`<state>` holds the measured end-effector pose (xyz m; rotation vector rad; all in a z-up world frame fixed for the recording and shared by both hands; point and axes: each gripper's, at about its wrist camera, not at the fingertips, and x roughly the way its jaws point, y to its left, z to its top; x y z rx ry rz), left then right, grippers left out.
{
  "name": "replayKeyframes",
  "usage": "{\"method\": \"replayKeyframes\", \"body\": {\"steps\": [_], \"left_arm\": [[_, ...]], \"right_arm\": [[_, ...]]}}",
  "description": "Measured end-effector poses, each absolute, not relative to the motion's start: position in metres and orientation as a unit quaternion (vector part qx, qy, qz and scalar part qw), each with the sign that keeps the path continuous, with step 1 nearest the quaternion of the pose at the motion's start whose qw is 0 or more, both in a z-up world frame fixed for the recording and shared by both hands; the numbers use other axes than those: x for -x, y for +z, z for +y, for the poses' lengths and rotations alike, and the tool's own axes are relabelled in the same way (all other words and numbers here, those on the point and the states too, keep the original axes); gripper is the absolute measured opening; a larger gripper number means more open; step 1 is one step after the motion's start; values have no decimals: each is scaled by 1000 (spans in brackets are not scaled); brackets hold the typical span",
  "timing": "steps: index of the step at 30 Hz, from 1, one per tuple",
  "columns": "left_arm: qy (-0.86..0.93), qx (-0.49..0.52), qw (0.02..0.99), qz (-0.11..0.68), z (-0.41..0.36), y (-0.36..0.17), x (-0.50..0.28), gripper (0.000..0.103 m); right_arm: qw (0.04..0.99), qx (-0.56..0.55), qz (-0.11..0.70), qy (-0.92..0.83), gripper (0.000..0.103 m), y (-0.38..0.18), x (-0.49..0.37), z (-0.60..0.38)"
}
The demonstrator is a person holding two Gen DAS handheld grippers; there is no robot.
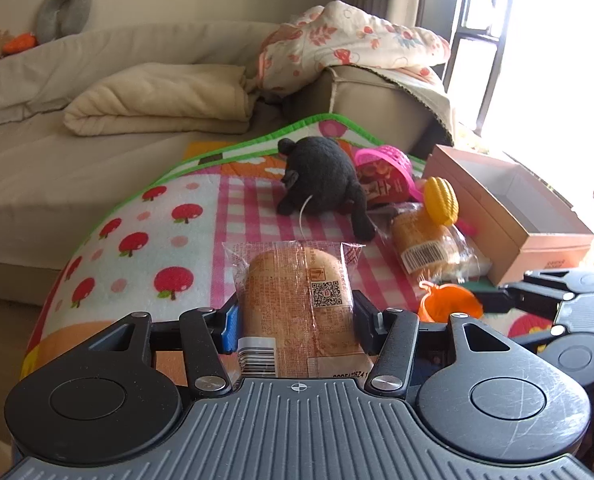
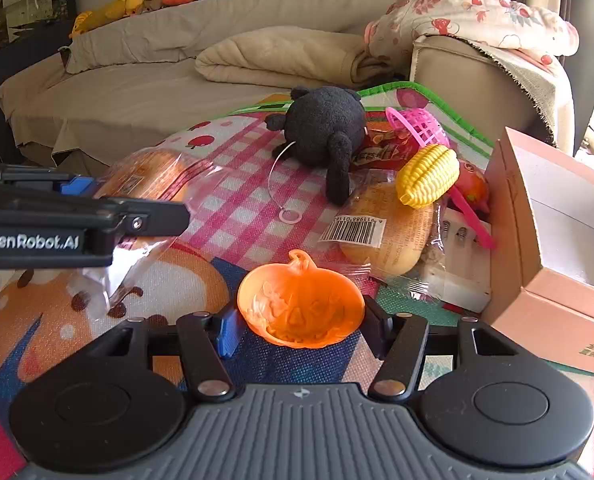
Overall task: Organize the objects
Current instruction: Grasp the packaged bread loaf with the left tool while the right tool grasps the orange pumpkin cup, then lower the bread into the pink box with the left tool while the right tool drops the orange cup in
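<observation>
Patterned play mat (image 1: 169, 216) before a beige sofa (image 1: 57, 168). Left gripper (image 1: 295, 320) clamped on a clear-wrapped bread roll (image 1: 297, 304), golden, QR-labelled. Right gripper (image 2: 301, 328) pinching an orange pumpkin cup (image 2: 301, 304), near centre, left of a pink box (image 2: 557, 240).

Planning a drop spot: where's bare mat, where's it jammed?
Free: strawberry-print mat left of the black plush, and the pink check strip between the held bread and the plush. Crowded: bread bag, toy corn and pink basket against the box.
</observation>
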<state>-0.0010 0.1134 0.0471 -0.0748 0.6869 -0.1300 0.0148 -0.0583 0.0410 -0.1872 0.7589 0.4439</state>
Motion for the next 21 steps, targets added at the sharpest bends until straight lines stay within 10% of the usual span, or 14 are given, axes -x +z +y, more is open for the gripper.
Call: {"method": "replayKeyframes", "body": {"steps": [21], "left_arm": [[-216, 81, 941, 247, -119, 126, -103, 60]], "right_arm": [[973, 30, 222, 57, 59, 93, 124, -257]]}}
